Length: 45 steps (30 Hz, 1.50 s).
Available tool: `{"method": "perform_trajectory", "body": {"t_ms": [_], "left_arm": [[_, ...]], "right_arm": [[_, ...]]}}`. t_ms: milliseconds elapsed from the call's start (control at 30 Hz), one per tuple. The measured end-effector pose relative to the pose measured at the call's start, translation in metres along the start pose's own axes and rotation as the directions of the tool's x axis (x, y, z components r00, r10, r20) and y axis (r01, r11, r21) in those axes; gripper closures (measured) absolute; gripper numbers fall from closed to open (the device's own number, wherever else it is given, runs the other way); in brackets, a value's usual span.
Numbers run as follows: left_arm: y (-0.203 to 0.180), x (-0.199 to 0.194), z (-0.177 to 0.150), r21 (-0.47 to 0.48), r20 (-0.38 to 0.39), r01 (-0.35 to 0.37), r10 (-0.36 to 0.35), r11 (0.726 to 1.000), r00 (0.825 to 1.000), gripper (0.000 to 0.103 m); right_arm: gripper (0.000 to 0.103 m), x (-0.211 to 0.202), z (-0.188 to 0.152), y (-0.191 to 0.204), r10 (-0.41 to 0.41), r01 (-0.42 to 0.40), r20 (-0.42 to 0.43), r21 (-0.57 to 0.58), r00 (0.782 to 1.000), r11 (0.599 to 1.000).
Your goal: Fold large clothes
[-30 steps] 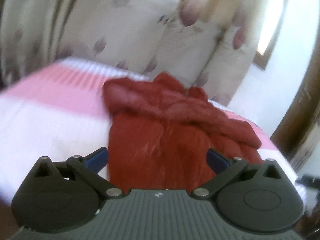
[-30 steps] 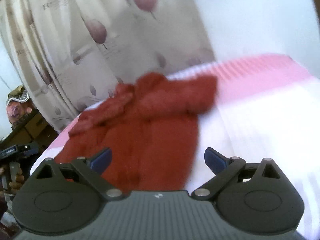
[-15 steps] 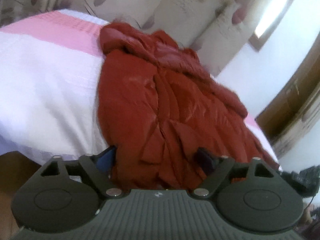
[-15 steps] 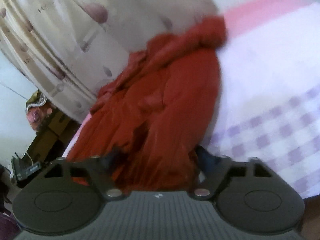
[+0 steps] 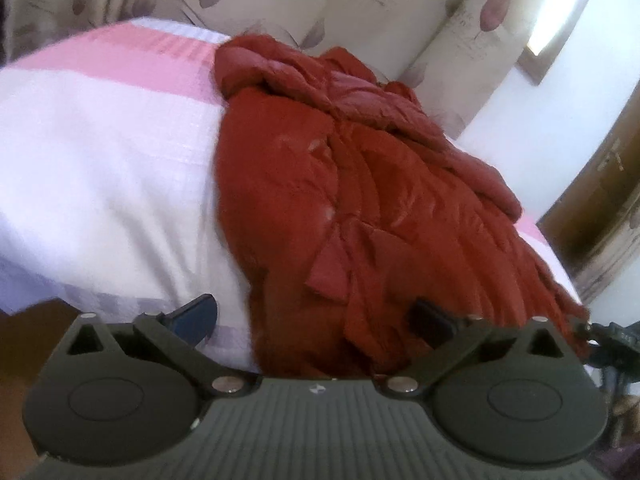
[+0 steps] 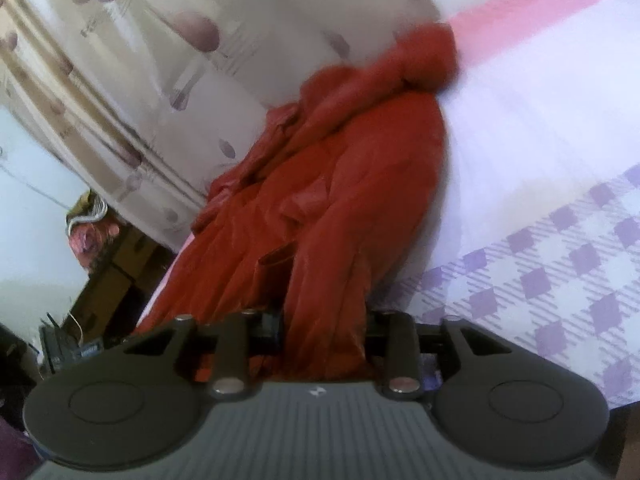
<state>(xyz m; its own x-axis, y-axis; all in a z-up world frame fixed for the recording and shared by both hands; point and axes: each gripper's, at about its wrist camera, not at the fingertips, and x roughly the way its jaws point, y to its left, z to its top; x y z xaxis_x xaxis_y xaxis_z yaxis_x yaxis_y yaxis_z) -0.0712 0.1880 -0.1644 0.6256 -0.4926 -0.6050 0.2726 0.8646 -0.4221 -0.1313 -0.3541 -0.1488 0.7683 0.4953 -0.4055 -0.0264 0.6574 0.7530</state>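
Note:
A rust-red padded jacket (image 5: 360,184) lies lengthwise on the bed, its hem hanging over the near edge; it also shows in the right wrist view (image 6: 352,184). My left gripper (image 5: 316,320) is open, its jaws standing either side of the hem's left part, with one blue pad (image 5: 196,316) over the sheet. My right gripper (image 6: 324,326) has its jaws drawn in close on a bunch of the hem's right part.
The bed has a pink-and-white cover (image 5: 100,128) and a purple checked sheet (image 6: 560,264) at the near edge. Leaf-print curtains (image 5: 360,8) hang behind it. A wooden door (image 5: 600,200) is at the right, and clutter with boxes (image 6: 100,272) at the left.
Both grippers have come down and forward to the jacket's near hem. The right gripper's jaws went from wide open to closed on the hem. The left gripper stays open.

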Motion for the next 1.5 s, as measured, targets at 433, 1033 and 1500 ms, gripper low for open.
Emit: {"method": "perform_trajectory", "body": {"t_ms": [433,1033,1500], "left_arm": [[-0.051,0.003,0.001,0.298,0.021,-0.165,0.166,0.940,0.986,0.071],[-0.048,0.014,-0.002,0.300,0.027,-0.197,0.198,0.933,0.980,0.047],[-0.030,-0.014,0.006,0.146,0.053,-0.006,-0.002,0.989,0.999,0.089]], "right_arm": [[0.065,0.014,-0.001,0.005,-0.043,0.044,0.011,-0.095,0.999,0.995],[0.045,0.012,-0.004,-0.003,0.037,-0.035,0.015,-0.085,0.999,0.996],[0.080,0.000,0.008,0.009,0.105,-0.103,0.015,-0.079,0.994,0.992]]}}
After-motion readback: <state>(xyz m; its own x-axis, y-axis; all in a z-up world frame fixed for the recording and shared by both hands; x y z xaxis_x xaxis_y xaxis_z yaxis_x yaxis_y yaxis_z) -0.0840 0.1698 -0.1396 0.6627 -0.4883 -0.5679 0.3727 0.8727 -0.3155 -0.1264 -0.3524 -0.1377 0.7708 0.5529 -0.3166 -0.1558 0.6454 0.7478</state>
